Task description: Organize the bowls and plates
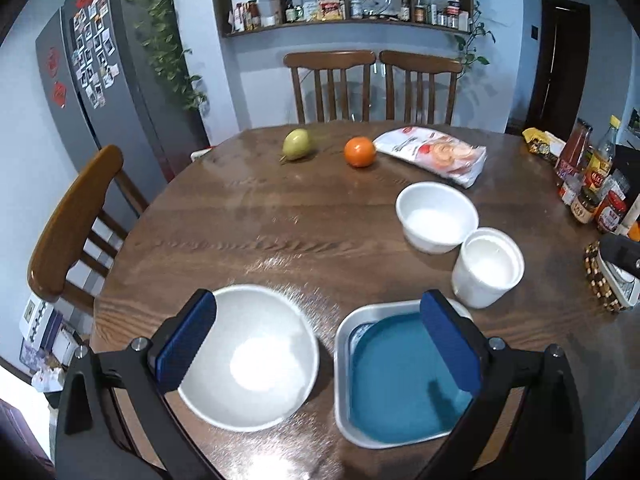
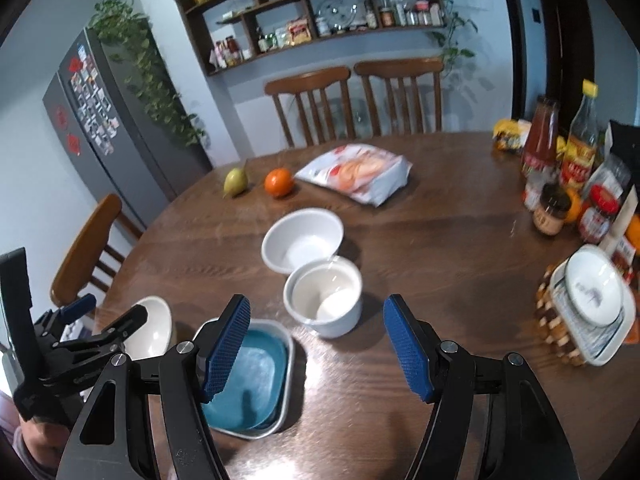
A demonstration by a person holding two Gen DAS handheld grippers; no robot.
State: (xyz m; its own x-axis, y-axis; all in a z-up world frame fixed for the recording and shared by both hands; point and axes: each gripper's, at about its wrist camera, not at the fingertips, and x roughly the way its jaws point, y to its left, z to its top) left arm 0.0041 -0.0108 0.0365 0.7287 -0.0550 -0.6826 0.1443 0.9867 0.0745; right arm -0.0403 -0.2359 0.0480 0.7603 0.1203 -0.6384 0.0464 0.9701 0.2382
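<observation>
Left tool (image 1: 320, 344) spread wide, nothing between the blue pads, hanging over the near edge of the bench (image 1: 260, 216) above a wide white bowl (image 1: 256, 360) and a square metal tray (image 1: 344, 344) with a blue plate (image 1: 396, 376) lying in it. Right tool (image 2: 318, 350) likewise spread and empty, hovering just short of a double stack of small white bowls (image 2: 326, 298).

Step in hand, by the look of it: between grasps, choosing the next piece to gather. Nothing pinched on either side, both tools clear of the crockery.

Next move probably calls for lowering one tool onto a rim and closing on it: for the right, the stacked pair or the lone white bowl (image 2: 302, 242) just behind and touching or nearly touching it; for the left, the wide bowl directly below. Thin, smooth, curved rims, so a square bite over the wall needed, not a glancing pinch.

Task's things: all white glazed bowls, plain and empty; wide bowl shallow, small ones deeper with straight sides. Tray and blue plate just beside the wide bowl. More dishes (image 2: 594, 304) stacked on a beaded mat at the right edge, well apart. Pear (image 1: 297, 143), orange (image 1: 359, 152) and a snack bag (image 1: 434, 154) at the far side, out of the way.
</observation>
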